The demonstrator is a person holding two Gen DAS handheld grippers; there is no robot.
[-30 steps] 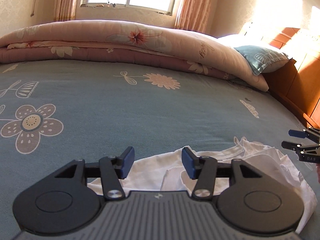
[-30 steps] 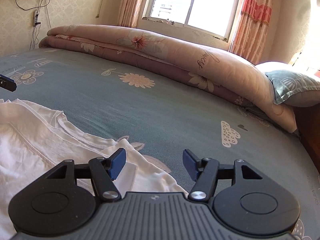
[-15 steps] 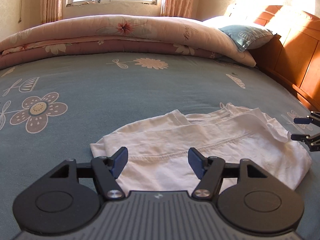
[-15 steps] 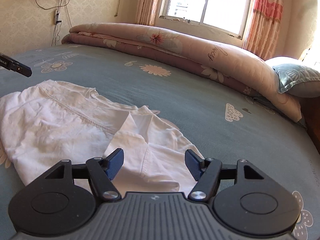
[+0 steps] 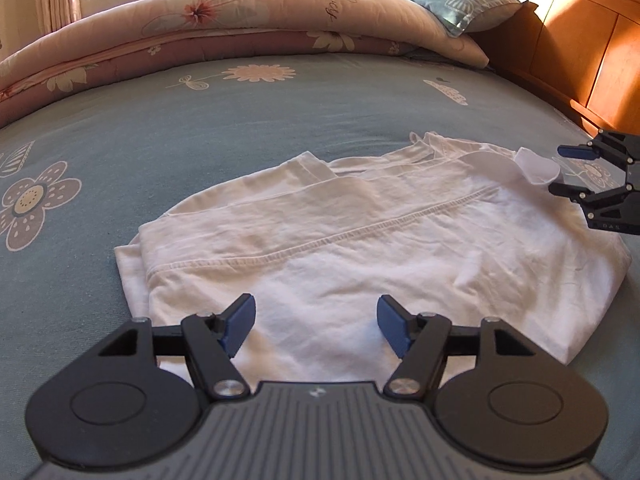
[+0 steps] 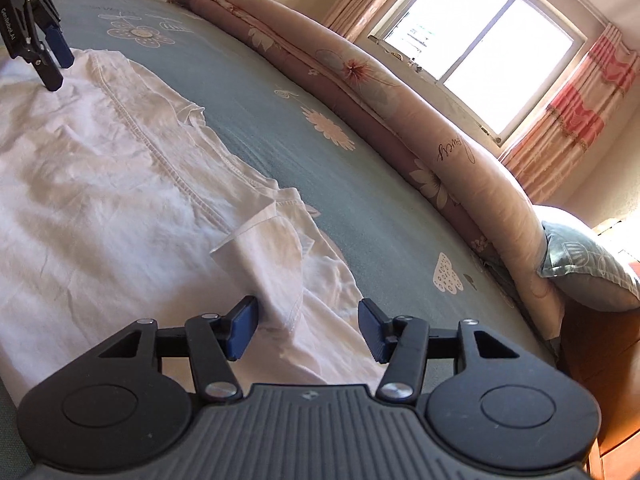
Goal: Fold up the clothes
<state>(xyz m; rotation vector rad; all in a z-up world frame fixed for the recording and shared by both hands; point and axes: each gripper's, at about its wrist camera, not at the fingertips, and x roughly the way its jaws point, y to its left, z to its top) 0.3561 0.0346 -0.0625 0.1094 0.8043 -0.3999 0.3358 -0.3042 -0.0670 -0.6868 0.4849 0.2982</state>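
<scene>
Left gripper (image 5: 313, 326): jaws apart, blue pads clear of cloth, nothing between them; it hangs over the near hem of the white shirt (image 5: 360, 240).

Right gripper (image 6: 306, 330): jaws closing. An upright fold of the shirt's sleeve (image 6: 276, 264) stands between them, just against the left-hand pad; the other pad is clear of it, so no clamp yet.

White shirt lies partly folded and wrinkled on the blue-grey floral bedsheet (image 5: 280, 120), a stitched seam running across it. In the left wrist view the right gripper sits at the shirt's right end by the raised sleeve; in the right wrist view the left gripper is at the far-left end.

Beyond: rolled pink floral quilt (image 6: 400, 120) along the far edge of the bed, a blue patterned pillow (image 5: 460, 4) at its end beside the wooden headboard (image 5: 580, 48). Window (image 6: 488, 40) with pink curtains (image 6: 568, 120) behind.
</scene>
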